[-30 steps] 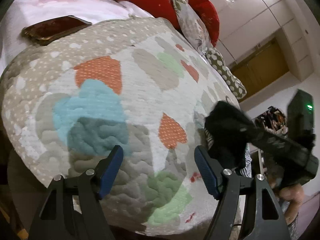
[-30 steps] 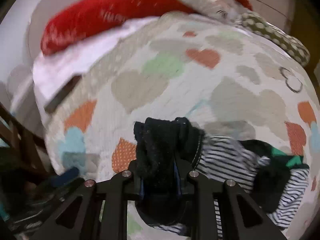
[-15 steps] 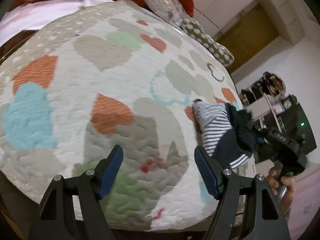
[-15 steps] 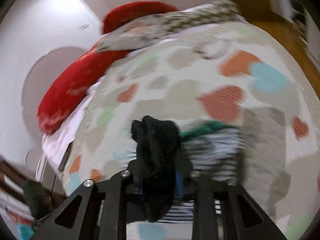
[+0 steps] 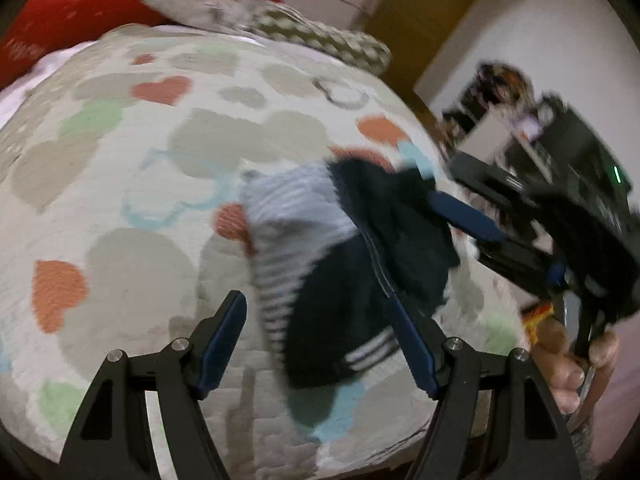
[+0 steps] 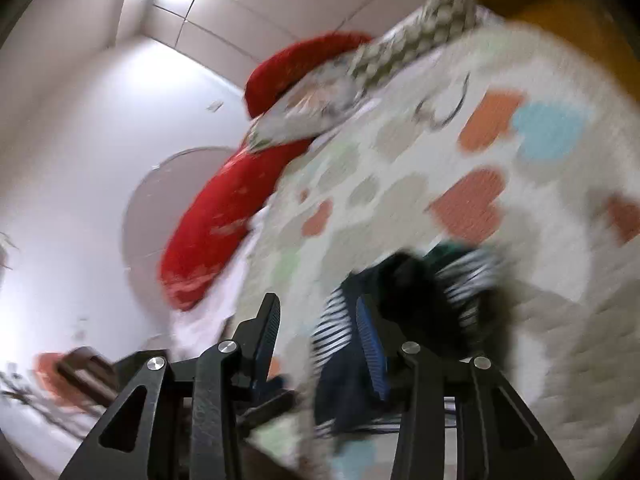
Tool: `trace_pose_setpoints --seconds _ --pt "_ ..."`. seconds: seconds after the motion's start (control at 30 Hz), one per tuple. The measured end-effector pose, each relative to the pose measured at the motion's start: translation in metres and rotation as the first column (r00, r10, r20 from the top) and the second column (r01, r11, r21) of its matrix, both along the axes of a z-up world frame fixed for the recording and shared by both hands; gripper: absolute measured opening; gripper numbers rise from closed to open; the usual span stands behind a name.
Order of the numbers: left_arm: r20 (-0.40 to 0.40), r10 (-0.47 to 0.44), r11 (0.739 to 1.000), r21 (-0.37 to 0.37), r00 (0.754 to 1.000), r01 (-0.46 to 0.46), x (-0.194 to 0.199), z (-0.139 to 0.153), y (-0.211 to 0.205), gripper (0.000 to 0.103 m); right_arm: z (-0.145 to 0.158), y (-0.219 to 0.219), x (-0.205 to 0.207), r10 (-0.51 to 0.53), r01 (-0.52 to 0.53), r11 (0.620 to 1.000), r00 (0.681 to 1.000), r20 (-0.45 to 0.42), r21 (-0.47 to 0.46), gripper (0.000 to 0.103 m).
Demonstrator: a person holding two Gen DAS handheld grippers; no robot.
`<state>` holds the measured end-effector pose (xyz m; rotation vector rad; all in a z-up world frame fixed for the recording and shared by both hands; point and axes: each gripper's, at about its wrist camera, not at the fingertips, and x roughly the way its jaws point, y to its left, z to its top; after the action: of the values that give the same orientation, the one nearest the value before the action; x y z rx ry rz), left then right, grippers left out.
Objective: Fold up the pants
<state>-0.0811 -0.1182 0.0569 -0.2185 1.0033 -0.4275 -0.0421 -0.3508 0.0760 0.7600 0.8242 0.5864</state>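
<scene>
The pants [image 5: 344, 280], dark navy with white side stripes and a blue-and-white striped part, lie bunched near the right front edge of the heart-patterned quilt [image 5: 132, 184]. My left gripper [image 5: 320, 340] is open, its fingers on either side of the bundle's near end. My right gripper [image 6: 316, 328] is open; the left wrist view shows it [image 5: 472, 216] at the bundle's right edge. In the blurred right wrist view the pants [image 6: 420, 292] lie just right of its fingers.
Red pillows [image 5: 72, 12] and a patterned cushion [image 5: 320, 40] line the far end of the bed. A wooden door [image 5: 424, 12] and a cluttered shelf [image 5: 504, 92] stand beyond the bed's right side. The quilt's edge drops off close to the pants.
My right gripper has opened and let go of the dark fabric it was pinching. The left gripper has moved right until its fingers straddle the bundle.
</scene>
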Motion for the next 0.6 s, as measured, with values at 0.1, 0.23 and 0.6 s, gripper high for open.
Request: trace_pose_setpoints --seconds 0.1,0.23,0.6 --pt "-0.055 -0.053 0.995 0.079 0.997 0.057 -0.001 -0.024 -0.021 0.073 -0.029 -0.003 0.005 -0.048 0.044 0.998 0.995 -0.093 -0.045 0.043" --pt "-0.071 -0.090 0.996 0.022 0.993 0.091 0.001 -0.018 -0.011 0.073 -0.046 -0.014 -0.003 -0.219 0.166 0.923 0.968 -0.120 -0.346 0.051" --pt "-0.148 -0.021 0.979 -0.202 0.989 -0.010 0.067 -0.021 0.036 0.086 -0.041 -0.038 0.005 -0.161 0.147 0.963 0.986 -0.045 -0.228 0.075"
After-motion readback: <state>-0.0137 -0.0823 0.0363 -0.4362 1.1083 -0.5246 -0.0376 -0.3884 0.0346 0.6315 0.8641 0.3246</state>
